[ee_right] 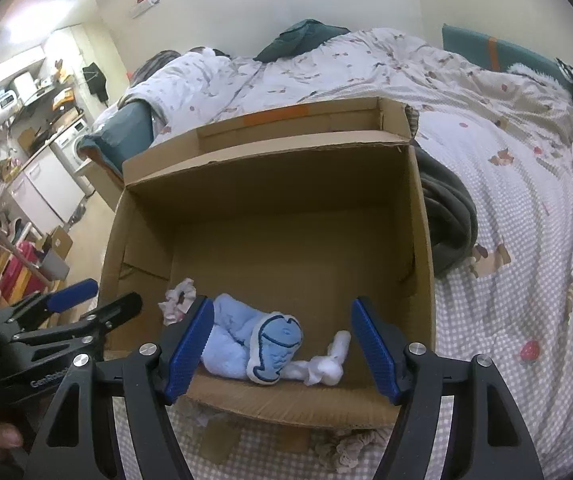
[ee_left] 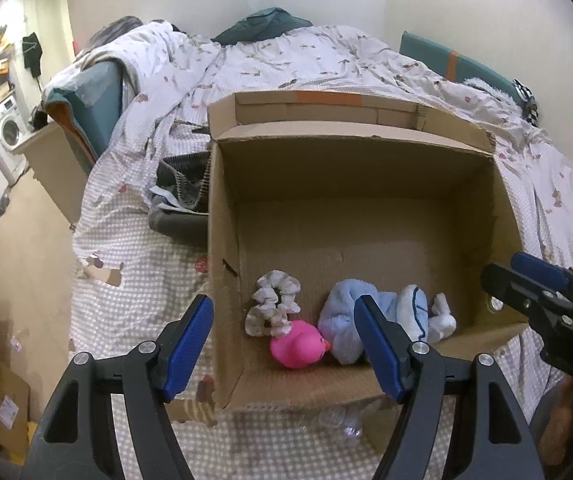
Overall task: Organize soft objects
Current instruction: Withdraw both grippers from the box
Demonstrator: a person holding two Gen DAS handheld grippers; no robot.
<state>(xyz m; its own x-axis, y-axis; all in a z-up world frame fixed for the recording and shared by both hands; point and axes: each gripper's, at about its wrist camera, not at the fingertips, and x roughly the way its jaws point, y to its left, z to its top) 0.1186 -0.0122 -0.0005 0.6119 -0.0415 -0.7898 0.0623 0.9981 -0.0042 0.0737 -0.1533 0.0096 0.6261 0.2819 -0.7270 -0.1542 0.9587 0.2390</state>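
Soft toys, a pink duck (ee_left: 296, 344), a blue plush (ee_left: 346, 320) and a scrunchie (ee_left: 272, 308), lay in the cardboard box (ee_left: 366, 160) on the bed (ee_left: 126, 280) at six o'clock, while both grippers, left gripper (ee_left: 286, 348) and right gripper (ee_right: 280, 344), hovered with fingers released and empty, so the next pick would best come from the loose items before the box.

I see an open brown cardboard box (ee_left: 350, 184) mid-frame. Along its near wall, lower centre, lie a cream ruffled scrunchie (ee_left: 272, 304), a pink rubber duck (ee_left: 298, 342) touching it, a crumpled light-blue plush towel (ee_left: 346, 316) and white socks (ee_left: 440, 316).
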